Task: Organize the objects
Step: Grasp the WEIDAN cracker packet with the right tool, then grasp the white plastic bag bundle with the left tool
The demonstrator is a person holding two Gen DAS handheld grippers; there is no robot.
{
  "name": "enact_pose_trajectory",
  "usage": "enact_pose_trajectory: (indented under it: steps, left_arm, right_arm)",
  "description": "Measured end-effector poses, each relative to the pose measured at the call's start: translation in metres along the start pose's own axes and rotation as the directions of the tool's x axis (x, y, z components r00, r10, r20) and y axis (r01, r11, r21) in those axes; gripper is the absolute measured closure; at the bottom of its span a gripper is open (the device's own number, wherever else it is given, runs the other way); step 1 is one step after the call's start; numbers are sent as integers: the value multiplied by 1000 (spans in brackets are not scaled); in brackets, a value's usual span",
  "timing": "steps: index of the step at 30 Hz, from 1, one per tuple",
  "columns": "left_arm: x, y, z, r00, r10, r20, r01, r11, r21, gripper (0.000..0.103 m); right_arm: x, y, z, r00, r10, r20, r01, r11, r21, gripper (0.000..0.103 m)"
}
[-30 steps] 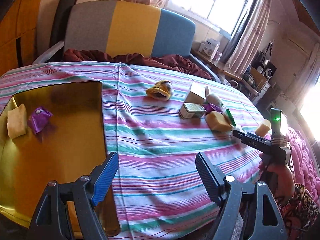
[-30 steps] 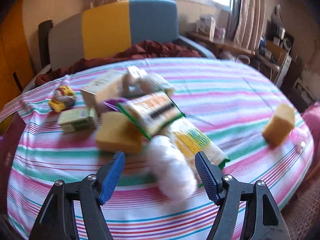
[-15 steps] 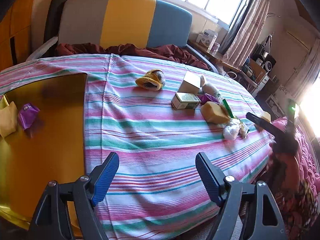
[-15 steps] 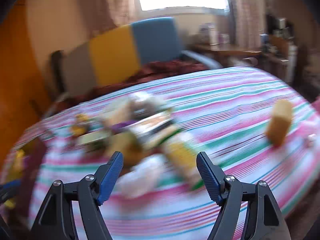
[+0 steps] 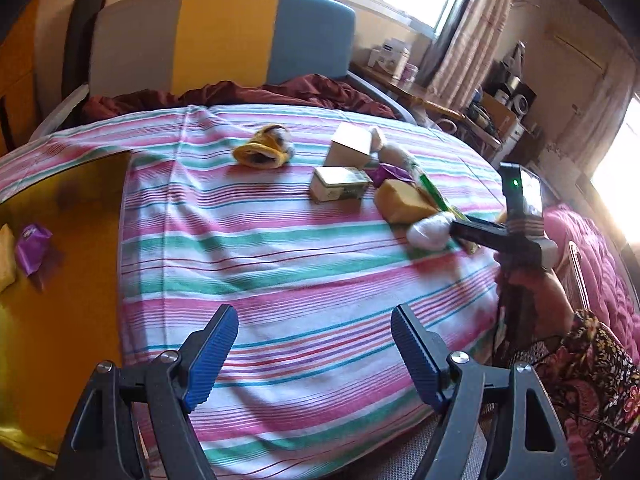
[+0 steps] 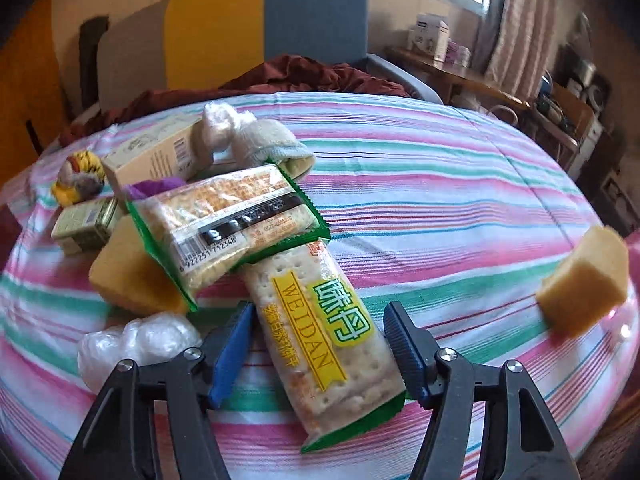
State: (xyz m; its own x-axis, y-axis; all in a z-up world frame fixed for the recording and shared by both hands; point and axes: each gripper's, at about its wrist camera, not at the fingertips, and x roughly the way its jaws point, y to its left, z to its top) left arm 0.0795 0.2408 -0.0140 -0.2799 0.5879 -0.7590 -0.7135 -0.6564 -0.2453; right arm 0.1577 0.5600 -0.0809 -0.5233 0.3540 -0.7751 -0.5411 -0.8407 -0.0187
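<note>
Right hand-held gripper (image 6: 318, 350) lowered over cracker packet (image 6: 320, 332) marked WEIDAN, which lies flat on striped surface (image 6: 440, 208). Jaws just been closing, packet between them. Blue pads (image 6: 232, 350) flank packet's lower half on both sides; firm contact cannot be told, a narrow gap apparently remaining at each side. Packet's upper end tucked under second cracker packet (image 6: 228, 220), which leans across yellow sponge (image 6: 128, 276). White plastic wad (image 6: 136, 344) just beside left pad. Behind the pile: cardboard box (image 6: 148, 152), small green box (image 6: 86, 224), rolled towel (image 6: 256, 140), yellow plush toy (image 6: 78, 176). Another yellow sponge (image 6: 584, 280) well apart at the right edge of surface.

Left hand-held gripper (image 5: 314, 356) released, jaws wide, nothing between them, hovering over bare striped cloth near the front edge. Gold tray (image 5: 60, 280) to its left, carrying purple wrapper (image 5: 32, 246) and a pale yellow item (image 5: 6, 256), partly cut off by the frame edge. Same pile visible at far right in this view, with person's hand (image 5: 532, 292) holding the right tool.
</note>
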Motion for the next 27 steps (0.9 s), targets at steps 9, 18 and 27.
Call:
enact_pose_trajectory:
  steps: [9,18,27]
  left_arm:
    - [34,-39,14,997,-37,-68,45,993,110,24]
    - [72,-87,37,995,-70,-76,85,972,221,24]
    - [135,-113,70,986,-98,-138,126,968,216,25]
  right_arm:
    - [-9,-5,-15,992,-91,88,79,988,129,53]
    - [-13,-18,-22,981,-154,114,129,971,203,53]
    - [-17,-26,-29,973,-180,145,136,953,273,53]
